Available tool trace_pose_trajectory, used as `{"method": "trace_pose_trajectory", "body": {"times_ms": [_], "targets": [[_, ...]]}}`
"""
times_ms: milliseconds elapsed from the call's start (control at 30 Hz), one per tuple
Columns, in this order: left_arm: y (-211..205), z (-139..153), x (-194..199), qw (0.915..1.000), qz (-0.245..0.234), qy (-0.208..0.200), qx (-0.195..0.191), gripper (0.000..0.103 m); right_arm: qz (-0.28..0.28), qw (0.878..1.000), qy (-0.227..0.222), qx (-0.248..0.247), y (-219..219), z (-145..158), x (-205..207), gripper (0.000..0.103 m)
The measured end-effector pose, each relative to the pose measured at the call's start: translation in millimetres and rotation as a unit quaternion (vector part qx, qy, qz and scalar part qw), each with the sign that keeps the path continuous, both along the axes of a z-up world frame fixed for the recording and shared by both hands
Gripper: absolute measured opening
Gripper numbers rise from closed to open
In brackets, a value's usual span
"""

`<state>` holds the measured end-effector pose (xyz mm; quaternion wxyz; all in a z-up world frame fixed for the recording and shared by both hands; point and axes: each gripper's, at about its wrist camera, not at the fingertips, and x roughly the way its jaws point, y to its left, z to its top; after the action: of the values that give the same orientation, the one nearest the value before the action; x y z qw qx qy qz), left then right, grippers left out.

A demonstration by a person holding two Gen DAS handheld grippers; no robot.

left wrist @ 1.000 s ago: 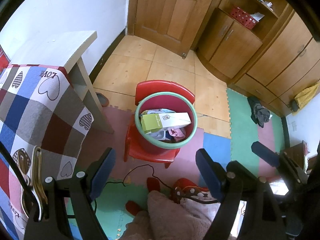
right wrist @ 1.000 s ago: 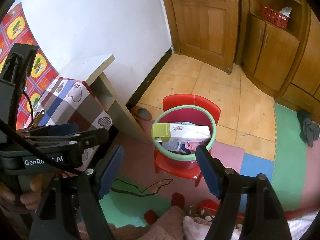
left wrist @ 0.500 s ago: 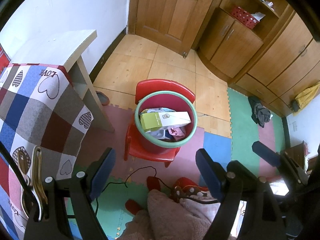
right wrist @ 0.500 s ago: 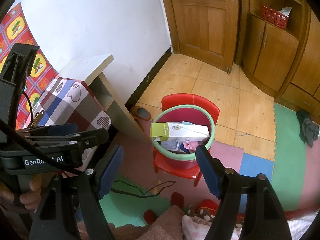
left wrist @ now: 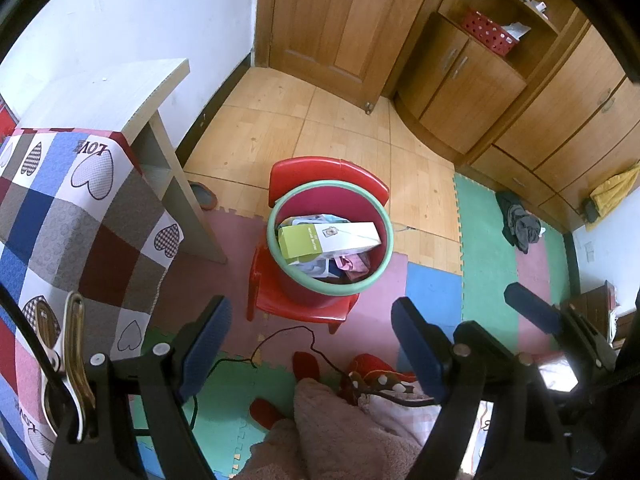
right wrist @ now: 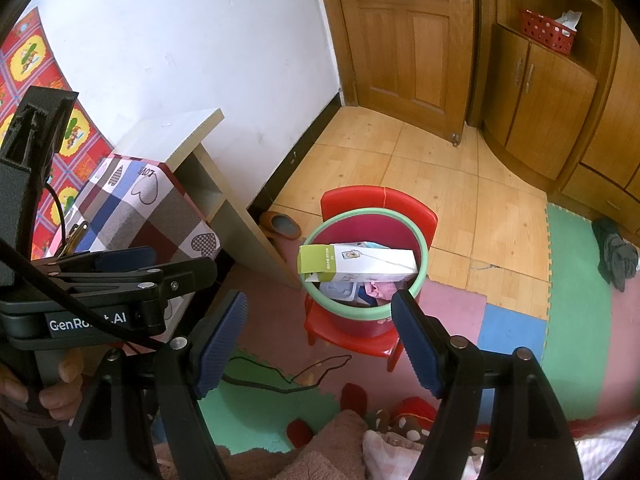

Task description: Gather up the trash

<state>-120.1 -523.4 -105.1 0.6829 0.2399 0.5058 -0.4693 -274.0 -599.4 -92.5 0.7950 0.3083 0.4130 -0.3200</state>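
Note:
A red bin with a green rim (left wrist: 280, 256) (right wrist: 422, 276) stands on a small red chair (left wrist: 328, 170) (right wrist: 348, 336) on the floor. A white and green carton (left wrist: 328, 238) (right wrist: 360, 262) lies across the top of the bin, over other rubbish. My left gripper (left wrist: 310, 344) hangs well above the floor, nearer than the bin, open and with nothing between its blue pads. My right gripper (right wrist: 318, 338) is likewise open with nothing in it. In the right wrist view the left gripper's body (right wrist: 100, 280) shows at the left, held by a hand (right wrist: 52, 388).
A desk with a checked heart-print cloth (left wrist: 68, 216) (right wrist: 132, 208) stands left of the chair. A slipper (left wrist: 204, 196) lies by its leg, a black cable (left wrist: 288, 340) runs over the foam mats. Dark clothes (left wrist: 520, 228) lie at right, wooden cabinets (left wrist: 472, 76) behind. Legs in fleece (left wrist: 340, 432) are below.

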Motion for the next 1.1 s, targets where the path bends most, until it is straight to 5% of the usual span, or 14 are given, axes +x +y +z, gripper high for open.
{"method": "trace_pose_trajectory", "body": {"times_ms": [1100], "targets": [[1.6, -5.9, -9.3, 0.9999, 0.004, 0.013, 0.002, 0.085, 0.0, 1.0, -0.001, 0.002, -6.1, -0.5, -5.7, 0.076]]}}
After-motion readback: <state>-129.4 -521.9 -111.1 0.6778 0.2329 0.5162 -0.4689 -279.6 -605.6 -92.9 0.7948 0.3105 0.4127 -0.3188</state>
